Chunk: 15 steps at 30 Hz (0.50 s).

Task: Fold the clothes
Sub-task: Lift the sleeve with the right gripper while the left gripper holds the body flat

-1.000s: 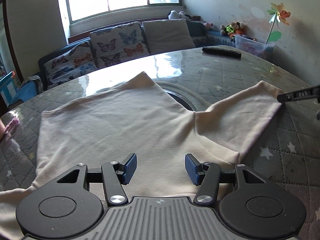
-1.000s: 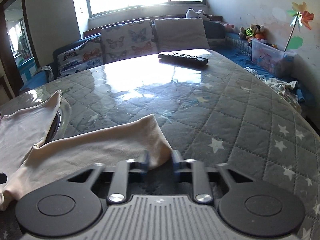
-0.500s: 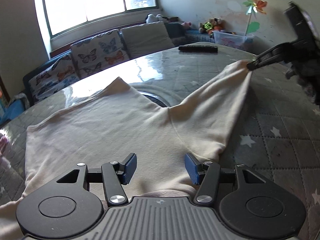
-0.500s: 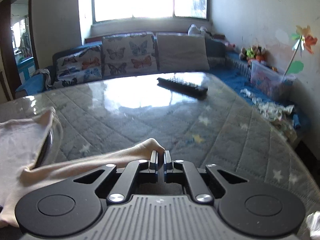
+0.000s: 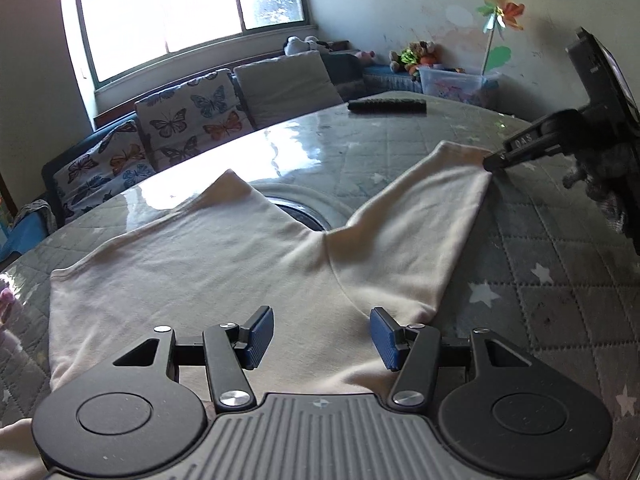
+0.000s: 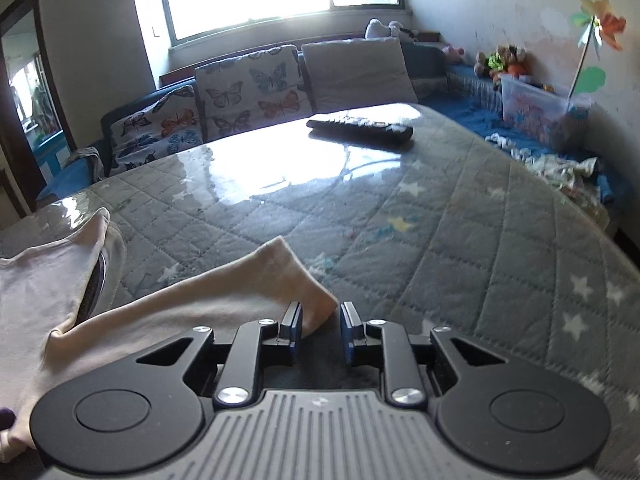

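A cream long-sleeved shirt [image 5: 208, 264] lies spread flat on the quilted grey table [image 5: 560, 280]. My left gripper [image 5: 322, 334] is open and hovers over the shirt's body near the armpit. One sleeve [image 5: 432, 216] stretches out to the right. In the right wrist view the sleeve cuff [image 6: 288, 280] lies on the table between the parted fingers of my right gripper [image 6: 320, 328], which is open. The right gripper also shows in the left wrist view [image 5: 496, 160] at the cuff's end.
A black remote control [image 6: 360, 130] lies at the far side of the table. A round metal rim [image 5: 300, 208] shows under the shirt's neck. A sofa with butterfly cushions [image 5: 176, 128] stands behind the table, and a plastic toy box [image 6: 536, 112] at the right wall.
My right gripper pulled the sleeve cuff outward while shut on it, then lowered it and opened; the cuff now lies released on the table. My left gripper stayed open over the shirt.
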Tool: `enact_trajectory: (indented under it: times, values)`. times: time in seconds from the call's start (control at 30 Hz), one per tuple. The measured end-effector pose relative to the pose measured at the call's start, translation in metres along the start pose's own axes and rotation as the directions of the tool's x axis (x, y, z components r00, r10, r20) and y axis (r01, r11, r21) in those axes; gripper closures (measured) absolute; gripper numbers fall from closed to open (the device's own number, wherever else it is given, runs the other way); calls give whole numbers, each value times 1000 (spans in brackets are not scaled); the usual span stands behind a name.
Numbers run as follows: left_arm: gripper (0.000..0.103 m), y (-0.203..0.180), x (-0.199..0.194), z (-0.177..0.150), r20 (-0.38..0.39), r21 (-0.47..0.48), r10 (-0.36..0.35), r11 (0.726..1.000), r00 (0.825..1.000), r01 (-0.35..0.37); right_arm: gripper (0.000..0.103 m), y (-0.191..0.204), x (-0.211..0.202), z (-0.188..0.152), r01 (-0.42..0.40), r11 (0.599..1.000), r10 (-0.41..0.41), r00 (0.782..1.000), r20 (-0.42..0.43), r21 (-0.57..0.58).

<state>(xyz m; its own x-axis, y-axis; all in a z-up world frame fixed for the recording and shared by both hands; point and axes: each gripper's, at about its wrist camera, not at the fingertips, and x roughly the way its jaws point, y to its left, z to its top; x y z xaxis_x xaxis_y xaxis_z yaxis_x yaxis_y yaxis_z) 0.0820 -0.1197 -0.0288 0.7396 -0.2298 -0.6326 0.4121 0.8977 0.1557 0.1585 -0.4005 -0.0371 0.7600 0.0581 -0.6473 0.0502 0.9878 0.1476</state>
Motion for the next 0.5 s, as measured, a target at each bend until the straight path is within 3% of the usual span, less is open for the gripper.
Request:
enact_trajectory:
  times: [0.1, 0.13, 0.17, 0.5]
  values:
    - [46, -3, 1, -1, -3, 4, -2, 1000, 1000, 2, 86, 1, 2, 0, 4, 1000, -4, 1000, 10, 6]
    - [46, -4, 1, -1, -3, 5, -3, 1000, 1000, 3, 96, 2, 2, 0, 5, 1000, -5, 1000, 14, 10]
    - [46, -4, 2, -1, -3, 5, -3, 1000, 1000, 3, 98, 2, 1, 2, 4, 1000, -4, 1000, 18, 16]
    - [46, -5, 1, -2, 0, 10, -11, 1000, 1000, 11, 99, 15, -30, 32, -26, 999, 28, 991, 127, -20]
